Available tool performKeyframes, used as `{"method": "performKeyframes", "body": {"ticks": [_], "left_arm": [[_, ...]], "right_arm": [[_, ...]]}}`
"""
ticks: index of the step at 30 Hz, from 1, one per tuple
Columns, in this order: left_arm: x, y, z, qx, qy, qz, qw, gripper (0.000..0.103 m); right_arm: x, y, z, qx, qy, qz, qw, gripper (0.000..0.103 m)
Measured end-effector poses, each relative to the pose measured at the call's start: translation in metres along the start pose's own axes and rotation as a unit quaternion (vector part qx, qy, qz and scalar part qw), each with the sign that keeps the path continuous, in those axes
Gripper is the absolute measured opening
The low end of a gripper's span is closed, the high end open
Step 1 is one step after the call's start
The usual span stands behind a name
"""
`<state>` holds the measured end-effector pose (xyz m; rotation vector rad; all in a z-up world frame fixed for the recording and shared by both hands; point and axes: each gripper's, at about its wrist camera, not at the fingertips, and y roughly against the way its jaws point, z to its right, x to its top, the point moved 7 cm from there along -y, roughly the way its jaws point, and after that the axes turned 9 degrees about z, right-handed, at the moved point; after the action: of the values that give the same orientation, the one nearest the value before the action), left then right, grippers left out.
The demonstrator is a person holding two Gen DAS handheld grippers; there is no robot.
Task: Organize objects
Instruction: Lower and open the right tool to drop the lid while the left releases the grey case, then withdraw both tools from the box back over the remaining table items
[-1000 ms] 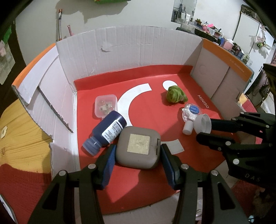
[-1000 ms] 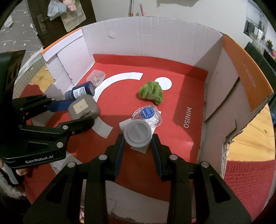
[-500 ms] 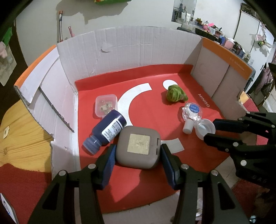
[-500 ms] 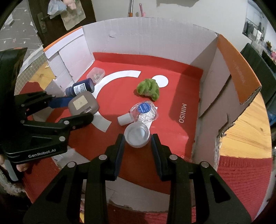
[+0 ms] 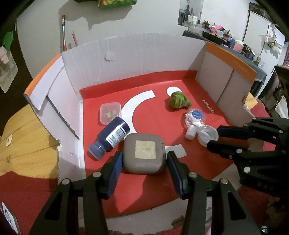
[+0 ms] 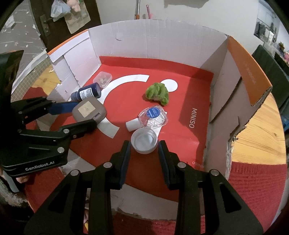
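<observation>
Your background: wooden table point(image 5: 27, 144) under red cloth point(image 5: 27, 195). White wall point(image 5: 144, 18) behind, 2 stick handles leaning on it: 1 metal and orange point(image 5: 63, 32), 1 pink point(image 5: 75, 38). Cluttered shelf point(image 5: 213, 32) far right, white cabinet point(image 5: 256, 30) beside it. Dark door point(image 6: 45, 34) on your left, plastic bag point(image 6: 59, 10) hanging there.

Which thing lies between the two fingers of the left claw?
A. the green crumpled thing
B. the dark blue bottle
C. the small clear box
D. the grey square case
D: in the left wrist view the grey square case sits between the blue pads of the left claw, while the dark blue bottle lies beside it.
</observation>
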<state>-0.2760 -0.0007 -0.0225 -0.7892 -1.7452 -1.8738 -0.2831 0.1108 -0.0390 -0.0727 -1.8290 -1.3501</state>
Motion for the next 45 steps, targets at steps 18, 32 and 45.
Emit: {"method": "performKeyframes", "body": {"ticks": [18, 32, 45], "left_arm": [[0.003, 0.036, 0.008, 0.014, -0.012, 0.037, 0.9991, 0.068], [-0.005, 0.056, 0.009, 0.028, -0.003, 0.055, 0.9981, 0.088], [-0.019, 0.077, 0.012, 0.041, 0.0, 0.073, 0.9965, 0.102]], "right_arm": [[0.004, 0.032, -0.014, 0.005, 0.009, 0.036, 0.999, 0.065], [-0.005, 0.061, -0.02, 0.026, -0.017, 0.066, 0.997, 0.078], [-0.02, 0.087, -0.02, 0.017, -0.029, 0.089, 0.995, 0.094]]}}
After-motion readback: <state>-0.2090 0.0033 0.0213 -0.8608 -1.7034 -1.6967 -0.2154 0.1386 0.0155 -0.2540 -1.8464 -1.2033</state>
